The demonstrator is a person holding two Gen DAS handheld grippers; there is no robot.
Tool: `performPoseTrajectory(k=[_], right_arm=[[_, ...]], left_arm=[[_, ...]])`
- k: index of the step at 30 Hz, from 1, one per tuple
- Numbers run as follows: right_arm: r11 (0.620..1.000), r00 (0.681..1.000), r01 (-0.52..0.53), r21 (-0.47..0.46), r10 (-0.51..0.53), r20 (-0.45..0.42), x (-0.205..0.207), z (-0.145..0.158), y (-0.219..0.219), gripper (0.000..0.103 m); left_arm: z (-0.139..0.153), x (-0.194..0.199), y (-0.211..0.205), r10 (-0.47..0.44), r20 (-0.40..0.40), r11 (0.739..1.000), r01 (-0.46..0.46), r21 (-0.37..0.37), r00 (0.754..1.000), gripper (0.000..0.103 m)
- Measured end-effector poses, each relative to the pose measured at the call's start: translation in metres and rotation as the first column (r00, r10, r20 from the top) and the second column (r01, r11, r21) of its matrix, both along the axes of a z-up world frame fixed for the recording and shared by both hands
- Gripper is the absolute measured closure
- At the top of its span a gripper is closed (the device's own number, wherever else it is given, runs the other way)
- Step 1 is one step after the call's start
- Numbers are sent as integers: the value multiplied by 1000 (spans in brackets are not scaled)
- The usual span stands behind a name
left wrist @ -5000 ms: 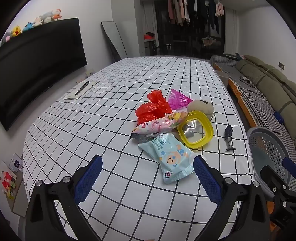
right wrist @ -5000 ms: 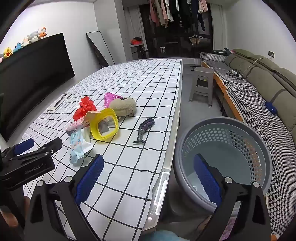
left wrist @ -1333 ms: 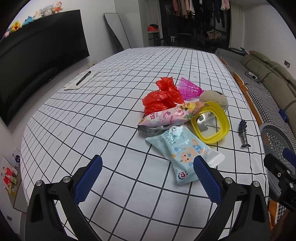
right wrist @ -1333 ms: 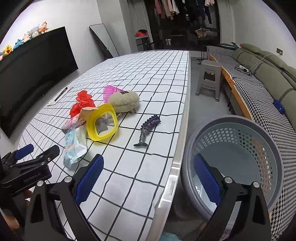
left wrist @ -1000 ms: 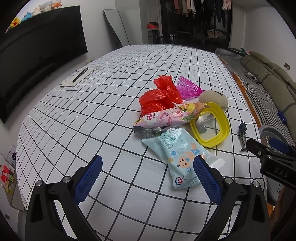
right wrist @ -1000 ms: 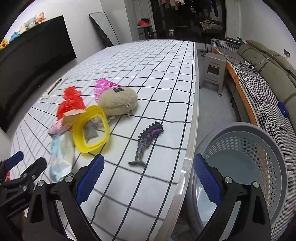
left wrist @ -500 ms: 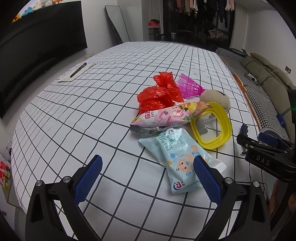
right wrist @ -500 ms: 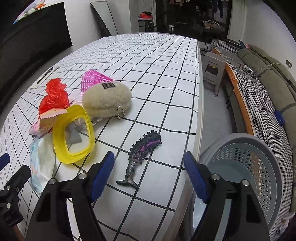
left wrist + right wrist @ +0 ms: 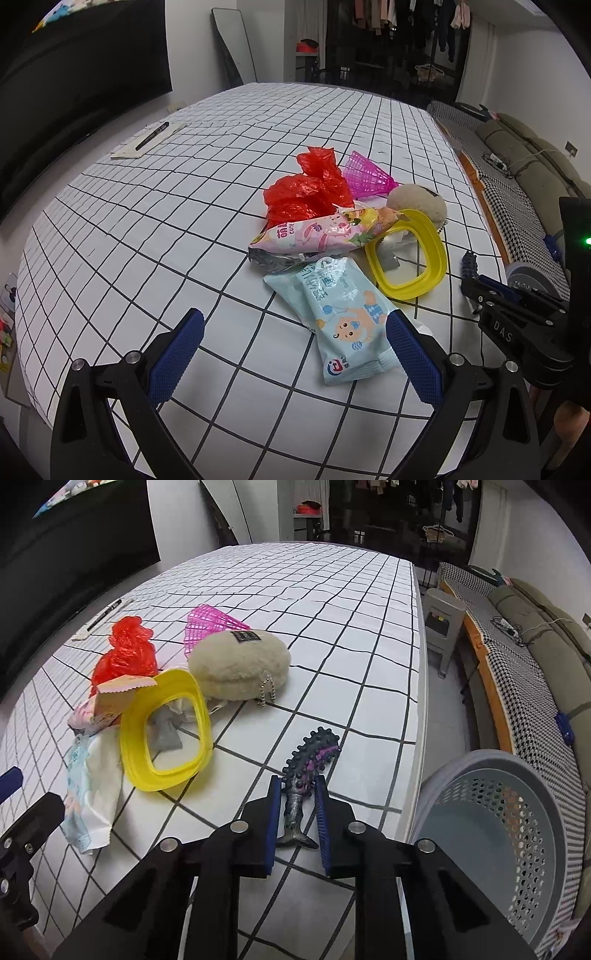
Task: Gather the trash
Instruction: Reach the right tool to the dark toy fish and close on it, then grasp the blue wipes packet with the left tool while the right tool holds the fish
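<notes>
Near the edge of a grid-patterned table [image 9: 369,602], the right gripper [image 9: 298,786] clamps the tail end of a spiky dark toy fish [image 9: 308,764] lying on the cloth, beside a grey perforated basket [image 9: 509,834]. Across the pile, the left gripper [image 9: 295,343] hangs spread wide over a blue wet-wipes pack [image 9: 343,314].

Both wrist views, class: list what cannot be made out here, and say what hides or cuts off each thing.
- Grey perforated basket: right wrist view, its far side runs off the frame edge; its floor is only partly seen.
- Grey scrap inside the yellow ring: both views, too small to identify.
- Spiky toy fish: right wrist view, its middle sits between the right tongs; left wrist view, mostly hidden behind them.
</notes>
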State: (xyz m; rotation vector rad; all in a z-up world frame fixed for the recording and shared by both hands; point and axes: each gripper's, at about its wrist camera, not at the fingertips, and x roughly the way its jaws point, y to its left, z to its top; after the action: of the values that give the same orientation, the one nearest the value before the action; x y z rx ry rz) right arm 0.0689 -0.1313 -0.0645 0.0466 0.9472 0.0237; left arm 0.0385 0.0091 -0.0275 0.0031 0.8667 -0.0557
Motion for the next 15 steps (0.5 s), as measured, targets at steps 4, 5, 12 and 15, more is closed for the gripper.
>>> performPoseTrajectory(k=[4,5,12,15], right_arm=[[999,1000,11,40,-11,16,-11,5,-6,85],[999,1000,15,44,-16,22,-15,7,-7,85],[996,996,58,63,-62,67,-46,22,-25,85],[995,995,68,75,-73,67,-55,21,-30,85]], left_arm=[[0,-2,-2,2,-8,1000,-2,-15,1000,6],[0,-2,-2,-1,-12,1000,1,-20,1000,6],[1,0,-13,-30,-23,999,29,-42,999,6],[0,8,-17,-24,-38,998,22,-64,999,6]])
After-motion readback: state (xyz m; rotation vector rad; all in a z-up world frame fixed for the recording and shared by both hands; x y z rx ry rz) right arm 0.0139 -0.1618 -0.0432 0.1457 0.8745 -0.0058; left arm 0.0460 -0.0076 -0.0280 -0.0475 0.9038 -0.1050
